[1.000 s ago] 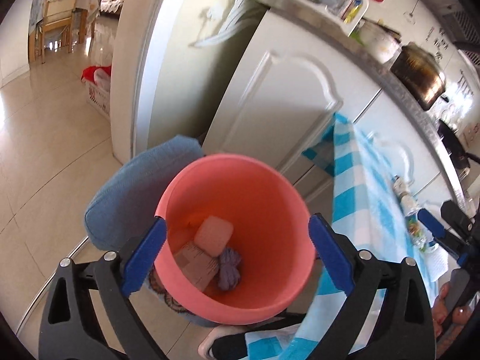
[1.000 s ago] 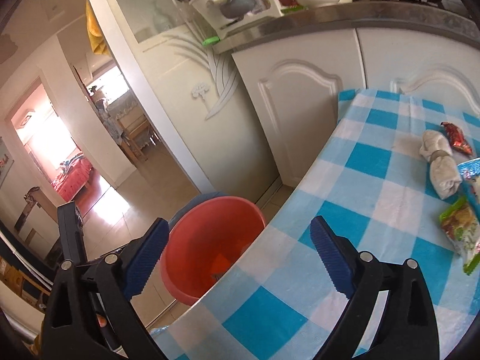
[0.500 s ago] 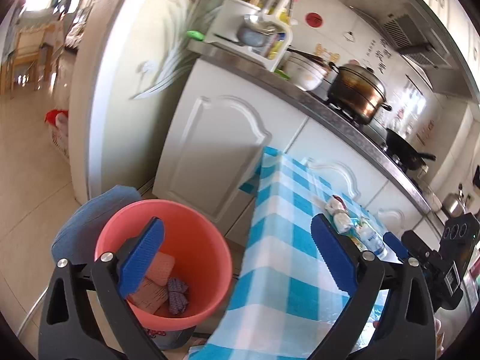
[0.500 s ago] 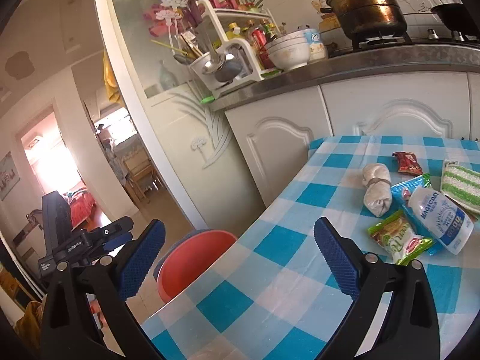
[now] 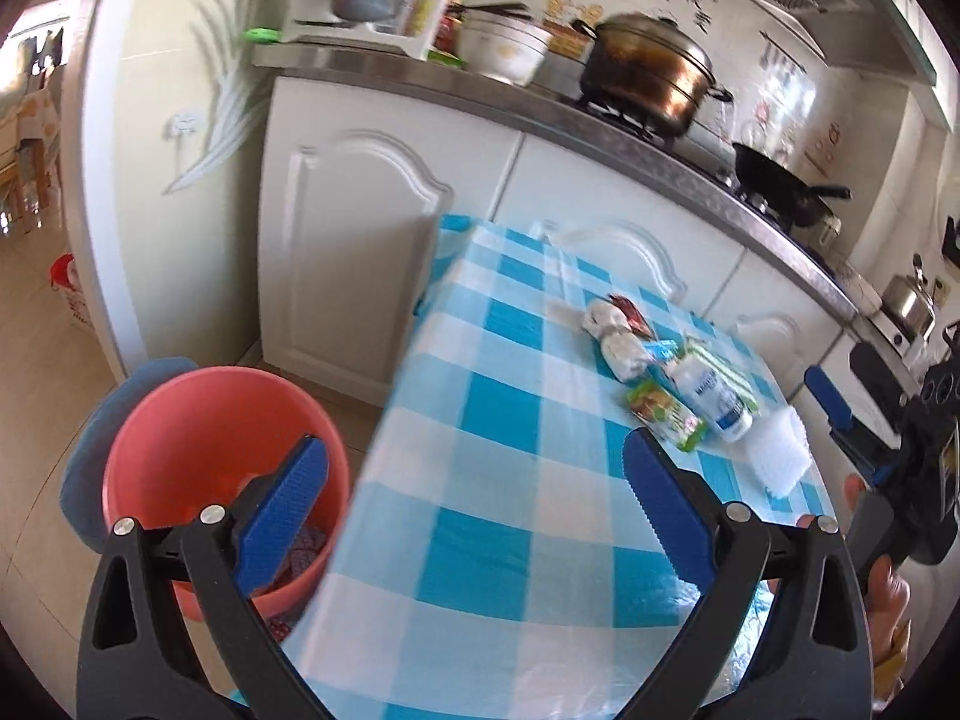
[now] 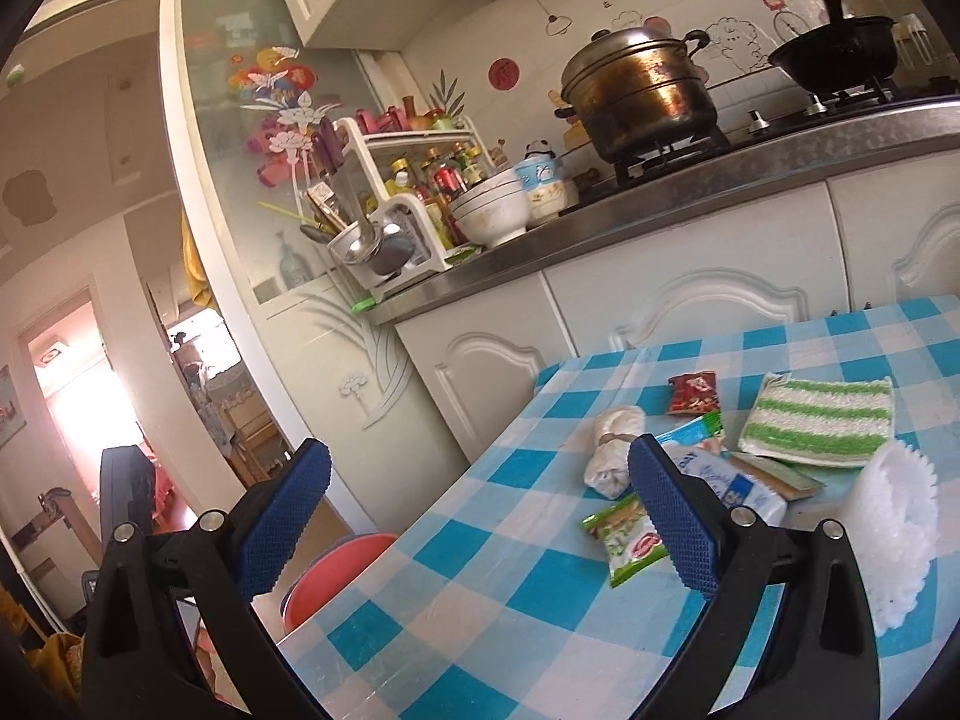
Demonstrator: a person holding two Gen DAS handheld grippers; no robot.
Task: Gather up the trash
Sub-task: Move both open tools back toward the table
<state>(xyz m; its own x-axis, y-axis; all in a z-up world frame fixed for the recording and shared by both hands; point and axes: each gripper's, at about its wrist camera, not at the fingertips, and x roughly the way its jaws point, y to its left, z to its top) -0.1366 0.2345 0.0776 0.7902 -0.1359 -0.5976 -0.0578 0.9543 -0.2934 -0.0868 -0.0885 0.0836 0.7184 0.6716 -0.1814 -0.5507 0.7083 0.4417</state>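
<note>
The trash we are after lies in a loose cluster on the far right part of the bench (image 6: 480,570), which is covered in a blue-and-white checked cloth. Nearest our right gripper (image 6: 480,516) is a green snack wrapper (image 6: 627,537), lying flat just beside a white plastic bottle (image 6: 729,483) with a blue label, which rests on its side. A crumpled white paper wad (image 6: 612,450) sits just behind them, and a small red wrapper (image 6: 693,393) lies further back. A green-and-white striped cloth (image 6: 816,420) lies flat to the right of the bottle, and a white foam net sleeve (image 6: 900,534) lies at the right edge.

From the left wrist view we see the same cluster: paper wad (image 5: 618,339), green snack wrapper (image 5: 663,414), white plastic bottle (image 5: 711,399) and foam net sleeve (image 5: 777,450).

Beside the bench's left edge, on the floor, stands a pink bucket (image 5: 180,414) with some scraps at its bottom, partly hidden behind our left gripper (image 5: 474,516). A blue cushion-like thing (image 5: 96,432) lies against the bucket's left side.

Both of our grippers are spread wide and hold nothing. The left one hangs over the bench's near left edge and the bucket; the right one hangs above the bench, short of the trash.

Behind the bench run white cabinets (image 6: 690,300) under a steel countertop carrying a large lidded pot (image 6: 639,90), a black wok (image 6: 840,57), stacked bowls (image 6: 492,210) and a utensil rack (image 6: 390,210).
</note>
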